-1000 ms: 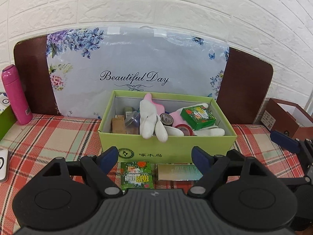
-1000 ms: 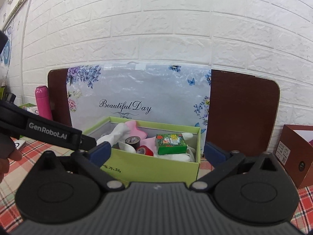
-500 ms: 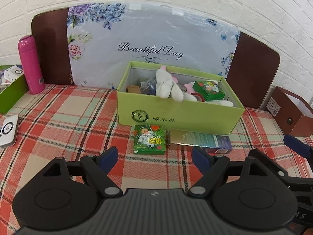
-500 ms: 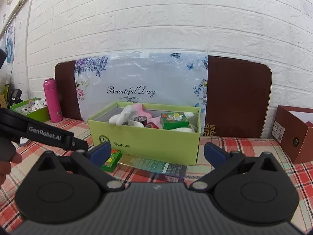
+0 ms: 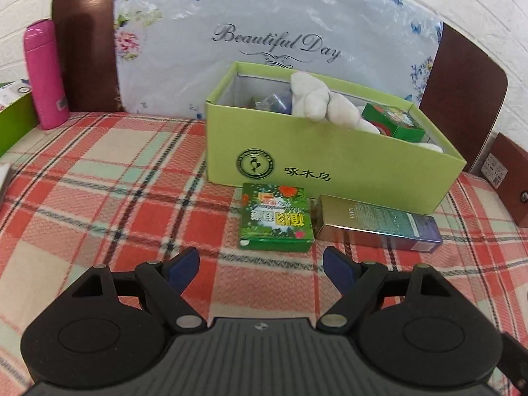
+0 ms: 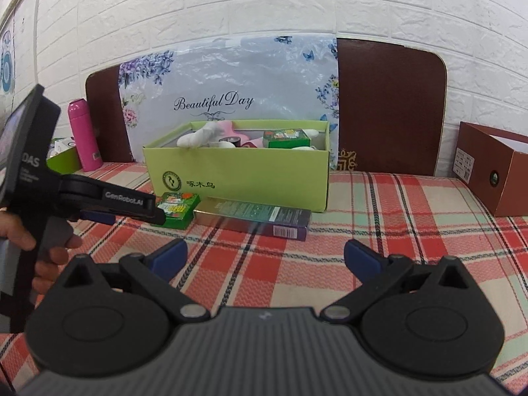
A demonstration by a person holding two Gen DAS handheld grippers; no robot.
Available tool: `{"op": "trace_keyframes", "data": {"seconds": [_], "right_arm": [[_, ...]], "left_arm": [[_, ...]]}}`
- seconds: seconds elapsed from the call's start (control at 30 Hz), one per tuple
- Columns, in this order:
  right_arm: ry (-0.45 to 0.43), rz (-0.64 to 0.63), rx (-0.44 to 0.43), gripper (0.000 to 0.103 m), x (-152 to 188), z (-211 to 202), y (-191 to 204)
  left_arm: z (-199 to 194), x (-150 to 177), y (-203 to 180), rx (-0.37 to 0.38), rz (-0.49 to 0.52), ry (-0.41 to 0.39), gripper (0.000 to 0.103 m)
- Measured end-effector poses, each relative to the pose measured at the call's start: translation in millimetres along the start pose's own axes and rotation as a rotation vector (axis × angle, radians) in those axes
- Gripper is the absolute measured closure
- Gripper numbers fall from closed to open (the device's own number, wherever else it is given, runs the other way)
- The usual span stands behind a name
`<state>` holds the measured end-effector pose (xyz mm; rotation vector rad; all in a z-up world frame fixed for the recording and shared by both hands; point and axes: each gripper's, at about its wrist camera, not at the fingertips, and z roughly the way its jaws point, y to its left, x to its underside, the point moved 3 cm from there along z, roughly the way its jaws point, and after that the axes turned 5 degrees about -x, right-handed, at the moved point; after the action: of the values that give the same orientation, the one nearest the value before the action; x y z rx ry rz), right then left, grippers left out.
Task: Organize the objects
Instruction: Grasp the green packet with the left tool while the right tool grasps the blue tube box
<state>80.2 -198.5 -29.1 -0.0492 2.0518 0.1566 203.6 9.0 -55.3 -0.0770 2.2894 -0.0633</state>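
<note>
Plaid-covered surface point(image 5: 99, 178), red, cream and pale green checks, white brick wall behind. Lime green box point(image 5: 330, 165) stands open-topped near the back, in front of a floral "Beautiful Day" bag point(image 5: 264, 33) propped against a dark brown board point(image 6: 389, 105). Inside the box — a white plush toy point(image 5: 316, 99) draped over the front rim, a small green carton point(image 5: 396, 120), tape rolls partly hidden. On the cloth just in front of the box lie 2 loose items side by side: a green packet point(image 5: 275, 219) and, just beside it on its right, a long gold-to-purple carton point(image 5: 376, 222) lying flat. Left gripper point(image 5: 262, 265) hangs low over the cloth, jaws released and spread wide, nothing between them; the green packet sits just ahead of its tips. Right gripper point(image 6: 265, 257) likewise released and empty, pointed toward the long carton, well short of it. In the right wrist view the left gripper's arm reaches in from the left, a hand point(image 6: 29, 241) on its handle. Pink bottle point(image 5: 44, 72) upright at far left; brown box point(image 6: 495, 171) at far right.
</note>
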Motion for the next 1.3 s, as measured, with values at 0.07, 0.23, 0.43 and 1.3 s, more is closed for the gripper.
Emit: {"op": "trace_keyframes", "data": {"seconds": [0.07, 0.23, 0.43, 1.3], "right_arm": [[0.002, 0.010, 0.008, 0.000, 1.6, -1.0, -3.7], [0.006, -0.001, 0.012, 0.000, 4.6, 1.3, -10.0], [-0.001, -0.107, -0.020, 0.000, 1.0, 19.8, -5.8], [0.224, -0.239, -0.135, 0.058, 6.4, 103.1, 0.6]], "left_arm": [[12.3, -1.6, -6.4, -0.021, 0.032, -0.013, 0.018], [33.2, -5.6, -9.5, -0.036, 0.067, -0.008, 0.018], [30.5, -3.0, 7.9, 0.004, 0.057, 0.018, 0.040], [-2.6, 19.7, 34.2, 0.027, 0.070, 0.005, 0.031]]}}
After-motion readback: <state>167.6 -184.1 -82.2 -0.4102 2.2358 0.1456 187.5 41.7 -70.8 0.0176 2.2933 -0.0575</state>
